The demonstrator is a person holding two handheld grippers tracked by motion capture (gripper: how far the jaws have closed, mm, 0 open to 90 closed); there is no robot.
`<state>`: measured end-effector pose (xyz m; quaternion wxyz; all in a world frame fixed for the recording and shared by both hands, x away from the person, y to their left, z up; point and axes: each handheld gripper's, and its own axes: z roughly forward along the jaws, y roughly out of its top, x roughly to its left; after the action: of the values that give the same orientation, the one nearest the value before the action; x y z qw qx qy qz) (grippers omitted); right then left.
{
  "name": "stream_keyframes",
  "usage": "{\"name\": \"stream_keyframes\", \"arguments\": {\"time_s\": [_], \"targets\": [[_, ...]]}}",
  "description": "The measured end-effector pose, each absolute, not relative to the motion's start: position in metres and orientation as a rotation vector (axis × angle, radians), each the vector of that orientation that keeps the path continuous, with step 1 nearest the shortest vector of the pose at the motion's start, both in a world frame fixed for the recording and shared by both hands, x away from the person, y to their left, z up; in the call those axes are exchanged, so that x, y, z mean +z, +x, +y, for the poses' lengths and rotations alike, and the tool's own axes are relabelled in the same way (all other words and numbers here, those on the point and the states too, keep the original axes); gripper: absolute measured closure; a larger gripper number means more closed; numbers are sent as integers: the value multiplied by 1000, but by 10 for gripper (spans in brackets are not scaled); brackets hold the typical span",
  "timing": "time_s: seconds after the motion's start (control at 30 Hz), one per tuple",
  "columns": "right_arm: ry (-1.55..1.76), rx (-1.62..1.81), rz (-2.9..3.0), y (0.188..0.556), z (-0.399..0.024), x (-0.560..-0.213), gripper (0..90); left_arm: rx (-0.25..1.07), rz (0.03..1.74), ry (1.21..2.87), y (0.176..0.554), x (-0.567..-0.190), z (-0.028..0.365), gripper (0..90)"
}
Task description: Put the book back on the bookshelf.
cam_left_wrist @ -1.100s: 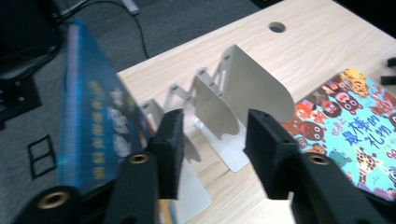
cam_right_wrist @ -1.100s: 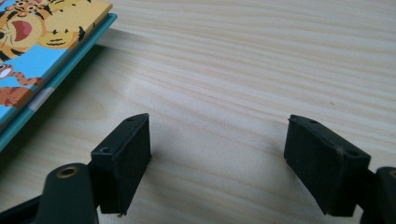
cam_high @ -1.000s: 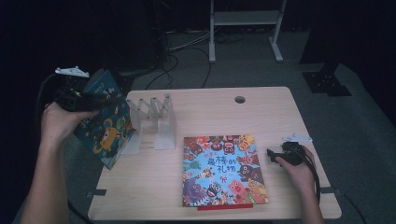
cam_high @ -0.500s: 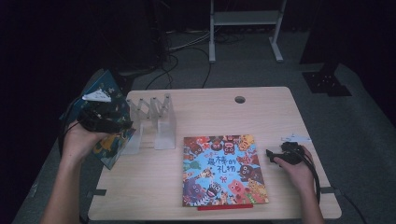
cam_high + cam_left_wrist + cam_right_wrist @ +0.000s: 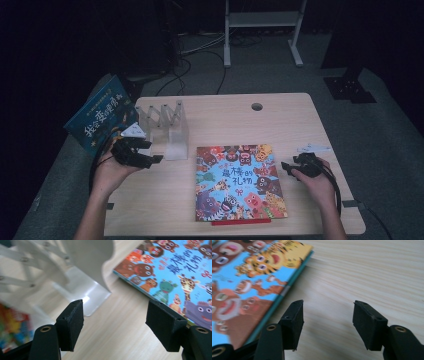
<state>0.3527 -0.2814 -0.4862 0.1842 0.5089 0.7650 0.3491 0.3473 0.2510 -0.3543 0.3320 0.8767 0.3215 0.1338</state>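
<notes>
The blue book stands on edge at the far left of the worktop. It leans outward over the worktop's left edge, its cover with white lettering turned up toward the high view. Its lower part sits at the left end of a white folding book rack, whose upright dividers fan out in a zigzag. I cannot tell whether the book rests inside the end slot or only against it.

Just in front of the rack, the left gripper is held low over the worktop in the person's left hand, pointing right toward the rack's clear base plate. Its jaws have just been opening and now stand wide apart, with bare wood between the pads and nothing held. It is clear of the blue book.

To the right of the rack a picture book lies flat, cover up, crowded with cartoon animals on light blue, with a red strip along its near edge. It is near the rack's base but apart from it.

The right gripper lies low just beside the picture book's right edge, pointing left at it, in the person's right hand. Its jaws have just been closing, yet a clear gap remains between them, bare wood in it, and they touch no book.
</notes>
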Motion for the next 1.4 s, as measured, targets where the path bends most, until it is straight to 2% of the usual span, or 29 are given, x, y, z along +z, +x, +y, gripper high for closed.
{"name": "stream_keyframes", "arguments": {"time_s": [0.4, 0.73, 1.0, 1.4], "targets": [[1348, 1089, 2216, 351, -250, -467, 409, 255, 715, 2355, 342, -406, 213, 268], [1331, 1092, 2262, 357, -234, -465, 372, 173, 620, 2389, 340, -439, 185, 242], [1332, 1073, 2286, 360, -230, -466, 347, 152, 564, 2421, 339, -453, 169, 234], [1344, 1062, 2287, 366, -230, -470, 328, 176, 547, 2407, 337, -452, 167, 233]]}}
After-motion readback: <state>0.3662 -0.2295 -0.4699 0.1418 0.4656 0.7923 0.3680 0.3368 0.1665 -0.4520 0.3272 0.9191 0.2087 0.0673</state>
